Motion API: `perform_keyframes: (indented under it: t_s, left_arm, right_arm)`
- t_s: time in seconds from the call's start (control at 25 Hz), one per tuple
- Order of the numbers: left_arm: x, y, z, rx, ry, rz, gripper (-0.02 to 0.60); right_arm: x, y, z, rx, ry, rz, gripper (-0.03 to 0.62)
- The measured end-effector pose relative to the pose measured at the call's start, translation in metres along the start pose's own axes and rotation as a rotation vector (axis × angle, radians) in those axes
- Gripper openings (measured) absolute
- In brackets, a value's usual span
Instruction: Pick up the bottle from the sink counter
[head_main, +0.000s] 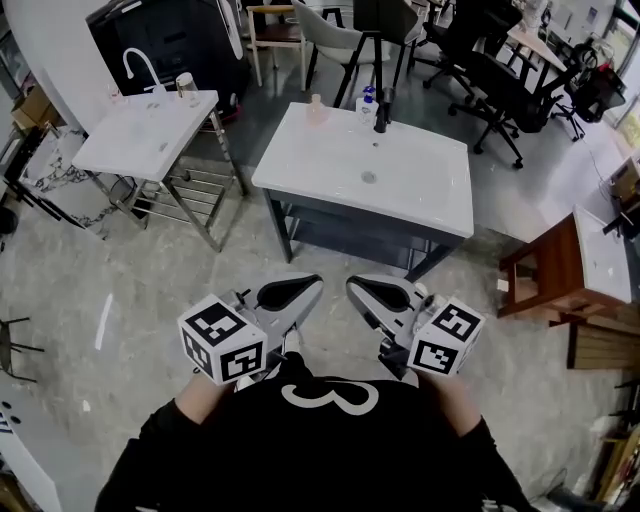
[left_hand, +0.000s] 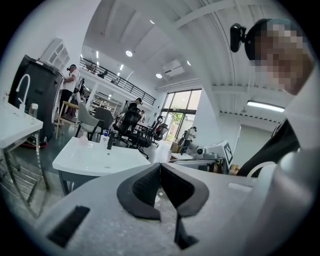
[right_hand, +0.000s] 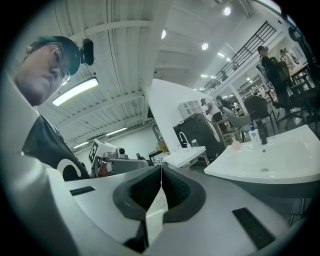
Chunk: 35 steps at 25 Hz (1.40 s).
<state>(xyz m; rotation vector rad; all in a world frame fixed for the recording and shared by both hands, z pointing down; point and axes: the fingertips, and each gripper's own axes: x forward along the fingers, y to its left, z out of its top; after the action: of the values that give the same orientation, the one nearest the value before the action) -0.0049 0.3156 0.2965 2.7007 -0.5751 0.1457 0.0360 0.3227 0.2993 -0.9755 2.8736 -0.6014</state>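
White sink tabletop (head_main: 420, 205) ahead, bottle (head_main: 367, 104) at its back edge; left tongs (head_main: 308, 286) and right tongs (head_main: 357, 286) pinched closed, empty.

**White sink worktop, grey grippers, mottled floor**

The sink worktop (head_main: 420, 205) is showing plain glossy white over a dark grey frame. At its back edge, the bottle (head_main: 367, 103) is showing pale with blue on it, next to a pale pink container (head_main: 316, 108) and a black tap (head_main: 381, 108). The left gripper (head_main: 305, 288) and right gripper (head_main: 362, 288) are showing light grey shells with black pads. Their cubes (head_main: 222, 338) are carrying black-and-white square markers. The floor (head_main: 130, 300) is showing mottled grey and beige. The person's top (head_main: 300, 450) is showing black with a white figure.
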Motion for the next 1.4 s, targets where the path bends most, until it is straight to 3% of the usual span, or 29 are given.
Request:
perform_keyframes:
  t_s: [0.56,0.88,1.4]
  left_arm:
    - [0.007,0.144,0.031,-0.046,0.036,0.01,0.015]
    - [-0.006,0.219,0.041,-0.084,0.025,0.024,0.015]
    - [-0.007,0.259,0.049,-0.093,0.02,0.037,0.015]
  right_arm:
    - [0.118,-0.078,0.016,0.091,0.016,-0.031,0.014]
    - [0.186,-0.102,0.023,0.121,0.022,-0.032,0.014]
    - [0.214,-0.126,0.04,0.091,0.009,-0.048,0.014]
